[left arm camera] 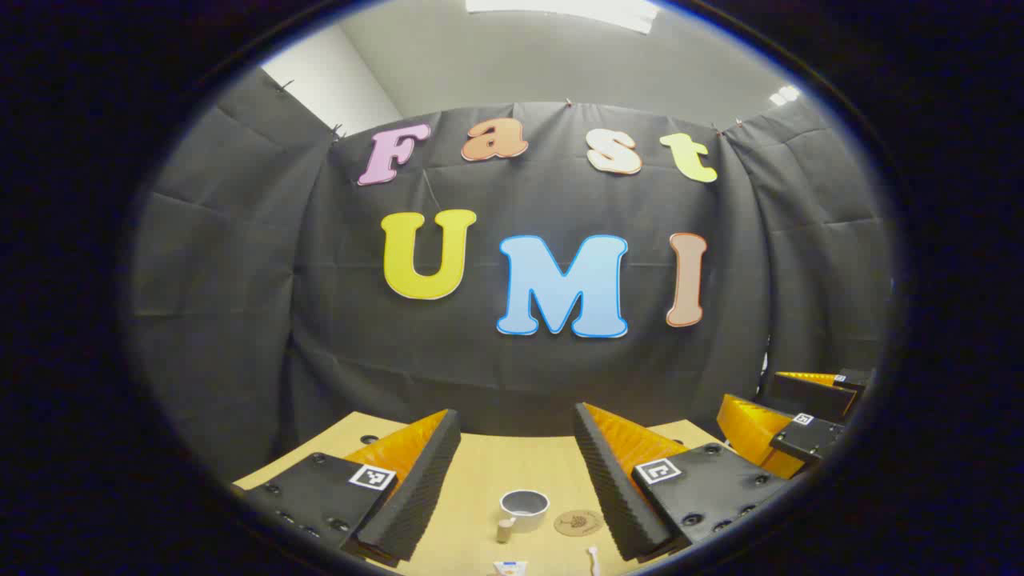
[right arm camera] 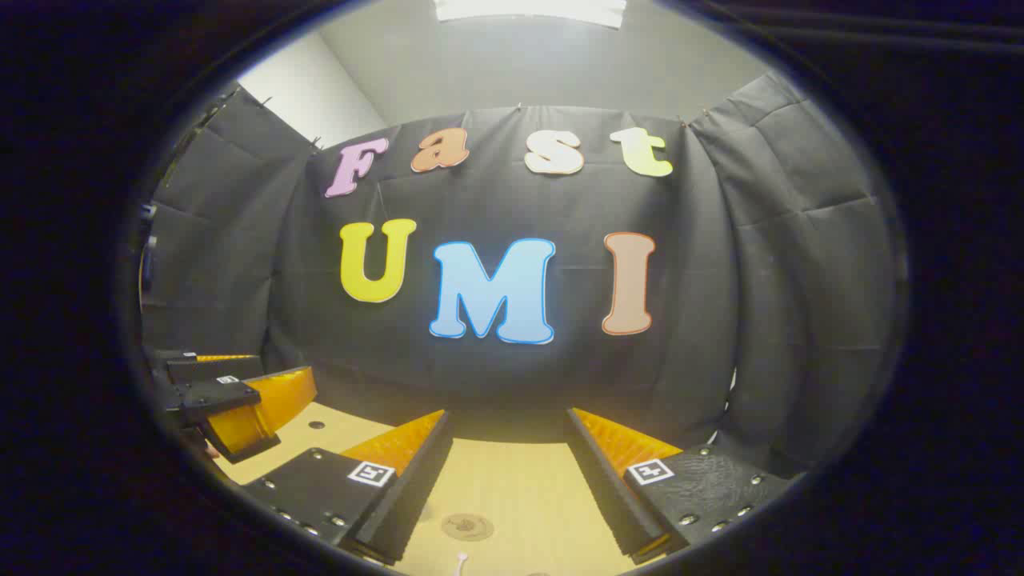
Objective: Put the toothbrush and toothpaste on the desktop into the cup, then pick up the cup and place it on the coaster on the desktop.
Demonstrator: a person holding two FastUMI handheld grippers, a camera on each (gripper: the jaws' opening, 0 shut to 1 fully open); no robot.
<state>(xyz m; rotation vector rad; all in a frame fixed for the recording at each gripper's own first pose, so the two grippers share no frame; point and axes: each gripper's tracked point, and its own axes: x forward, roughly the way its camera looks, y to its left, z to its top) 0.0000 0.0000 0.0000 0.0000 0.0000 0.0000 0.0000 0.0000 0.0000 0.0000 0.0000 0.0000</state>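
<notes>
Low in the left gripper view, on the pale wooden desktop [left arm camera: 488, 468], stands a white cup [left arm camera: 525, 509] with a short wooden handle. A round cork coaster [left arm camera: 578, 523] lies just to its right. The end of a white toothbrush [left arm camera: 593, 558] and the tip of a toothpaste tube [left arm camera: 510, 568] peek in at the bottom edge. My left gripper [left arm camera: 516, 416] hovers open above them, holding nothing. My right gripper [right arm camera: 508, 416] is also open and holds nothing, above the coaster [right arm camera: 467, 526] and the toothbrush [right arm camera: 461, 564].
The black cloth wall rises right behind the desktop's far edge. Each gripper appears in the other's view: the right gripper [left arm camera: 752, 392] at the right, the left gripper [right arm camera: 284, 368] at the left. Small dark holes [left arm camera: 369, 439] dot the desktop's back corner.
</notes>
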